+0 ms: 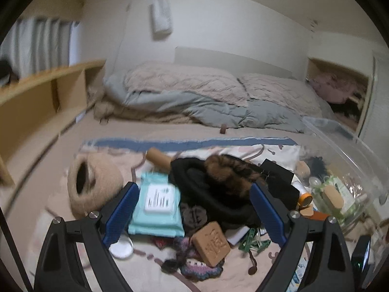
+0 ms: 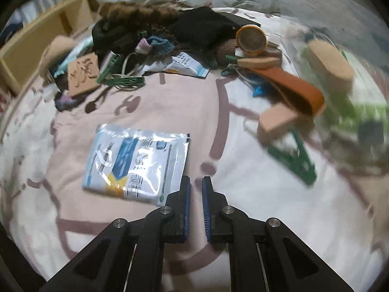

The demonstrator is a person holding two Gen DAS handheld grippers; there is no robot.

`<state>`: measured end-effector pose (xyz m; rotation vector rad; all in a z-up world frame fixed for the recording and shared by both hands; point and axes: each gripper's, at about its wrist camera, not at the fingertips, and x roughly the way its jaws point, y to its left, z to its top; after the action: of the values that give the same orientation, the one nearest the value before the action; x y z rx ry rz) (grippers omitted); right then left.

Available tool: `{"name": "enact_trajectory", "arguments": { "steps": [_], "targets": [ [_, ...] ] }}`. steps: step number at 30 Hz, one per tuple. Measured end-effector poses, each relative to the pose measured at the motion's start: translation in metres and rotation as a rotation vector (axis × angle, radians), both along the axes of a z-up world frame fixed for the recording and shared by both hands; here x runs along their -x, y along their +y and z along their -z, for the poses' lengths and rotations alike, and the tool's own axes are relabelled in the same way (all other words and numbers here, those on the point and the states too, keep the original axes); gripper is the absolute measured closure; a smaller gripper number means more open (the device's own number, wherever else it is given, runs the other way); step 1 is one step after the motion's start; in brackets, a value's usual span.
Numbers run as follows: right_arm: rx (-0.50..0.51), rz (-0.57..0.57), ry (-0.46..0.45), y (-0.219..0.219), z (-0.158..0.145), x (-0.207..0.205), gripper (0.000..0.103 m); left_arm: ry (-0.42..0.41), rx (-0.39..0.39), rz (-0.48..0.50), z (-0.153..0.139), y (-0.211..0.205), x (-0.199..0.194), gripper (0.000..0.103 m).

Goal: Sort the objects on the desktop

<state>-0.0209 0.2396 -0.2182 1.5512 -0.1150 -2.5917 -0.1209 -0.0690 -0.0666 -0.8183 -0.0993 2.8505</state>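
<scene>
A heap of small objects lies on a pink patterned cloth [image 2: 170,107]. In the left wrist view my left gripper [image 1: 192,188] is open above the heap, with a teal wipes pack [image 1: 156,209], black and brown furry fabric [image 1: 218,182] and a tan engraved block [image 1: 211,243] between its blue fingers. In the right wrist view my right gripper [image 2: 196,182] is shut and holds nothing, just right of a shiny blue and white packet [image 2: 138,163]. The engraved block [image 2: 83,73], green clips [image 2: 121,80], an orange-rimmed tin [image 2: 251,39] and an orange strap [image 2: 296,90] lie beyond.
A clear plastic bin [image 1: 345,170] with bottles and a brush stands at the right. A beige woolly hat [image 1: 92,185] lies left of the heap. A wooden shelf [image 1: 43,97] runs along the left and rumpled bedding [image 1: 206,97] lies behind.
</scene>
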Motion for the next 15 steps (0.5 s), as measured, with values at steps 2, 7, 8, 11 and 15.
{"name": "enact_trajectory", "arguments": {
  "steps": [2,7,8,11,15],
  "targets": [
    [0.045,0.023,0.007,0.004,-0.005,-0.007,0.093,-0.036,-0.030,-0.018,0.015,-0.011,0.001,0.010],
    [0.083,0.215,0.178,0.033,-0.034,-0.025,0.093,-0.092,-0.028,0.001,0.047,-0.017,-0.006,0.010],
    [0.061,0.259,0.220,0.040,-0.041,-0.024,0.093,-0.103,-0.021,0.021,0.054,-0.015,-0.008,0.010],
    [0.045,0.384,0.258,0.068,-0.038,-0.015,0.093,-0.121,0.038,0.083,0.074,-0.001,-0.013,0.010],
    [0.110,0.501,0.203,0.096,-0.013,-0.004,0.093,-0.085,0.137,0.174,0.094,0.027,-0.031,0.010]
  ]
}}
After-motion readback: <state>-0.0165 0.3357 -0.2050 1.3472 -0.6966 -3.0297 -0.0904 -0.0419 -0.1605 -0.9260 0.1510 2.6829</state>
